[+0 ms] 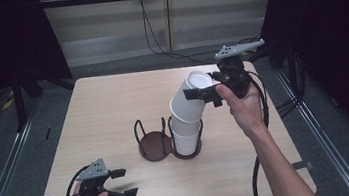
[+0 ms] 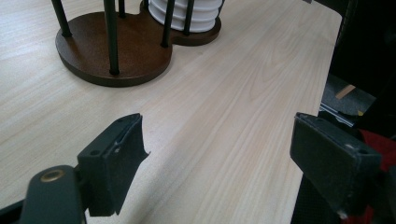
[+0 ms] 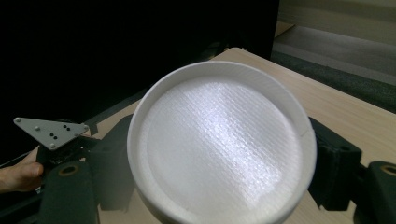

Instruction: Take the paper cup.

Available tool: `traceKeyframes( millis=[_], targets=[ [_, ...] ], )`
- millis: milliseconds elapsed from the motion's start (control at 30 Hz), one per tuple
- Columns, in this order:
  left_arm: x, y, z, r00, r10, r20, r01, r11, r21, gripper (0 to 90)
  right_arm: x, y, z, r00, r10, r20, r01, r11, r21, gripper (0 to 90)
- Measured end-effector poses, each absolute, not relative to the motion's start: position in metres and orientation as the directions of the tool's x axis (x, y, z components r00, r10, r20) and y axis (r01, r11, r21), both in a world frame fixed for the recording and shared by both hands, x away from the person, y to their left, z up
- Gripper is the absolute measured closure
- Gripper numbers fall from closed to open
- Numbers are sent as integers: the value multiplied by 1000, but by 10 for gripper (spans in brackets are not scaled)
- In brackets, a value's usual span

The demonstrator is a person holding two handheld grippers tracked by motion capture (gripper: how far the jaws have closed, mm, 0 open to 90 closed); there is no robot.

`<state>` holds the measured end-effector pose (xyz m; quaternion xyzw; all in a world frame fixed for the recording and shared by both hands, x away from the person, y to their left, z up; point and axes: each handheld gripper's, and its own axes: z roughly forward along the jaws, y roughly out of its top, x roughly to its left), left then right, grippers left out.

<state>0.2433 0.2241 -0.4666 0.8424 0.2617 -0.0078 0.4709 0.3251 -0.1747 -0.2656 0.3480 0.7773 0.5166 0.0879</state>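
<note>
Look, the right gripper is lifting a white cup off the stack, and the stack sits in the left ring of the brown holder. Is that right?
Not quite. The stack of cups sits in the right ring of the brown holder, and the left ring is empty, as the high view shows. The rest holds: the right gripper clamps a white cup, tilted at the top of the stack.

High view overlooks table (image 1: 112, 100), left tool camera near it, both sharing rack (image 1: 155, 143)
</note>
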Motion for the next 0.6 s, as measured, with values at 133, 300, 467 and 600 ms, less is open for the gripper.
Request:
traceKeyframes(
  millis=[133,300,467,600],
  targets=[
    [243,224,-467,863,434,-260,449,-421,788,177,325,-178,-264,-739,631,236,453,208,867,238],
    [243,224,-467,863,432,-260,448,-420,789,177,324,-180,-262,-739,628,243,449,191,873,238],
    [243,224,-467,863,433,-261,449,-421,788,177,322,-184,-261,-738,628,247,443,176,879,238],
    [243,224,-467,862,434,-263,452,-420,787,176,320,-187,-260,-737,627,250,440,165,883,239]
  ],
)
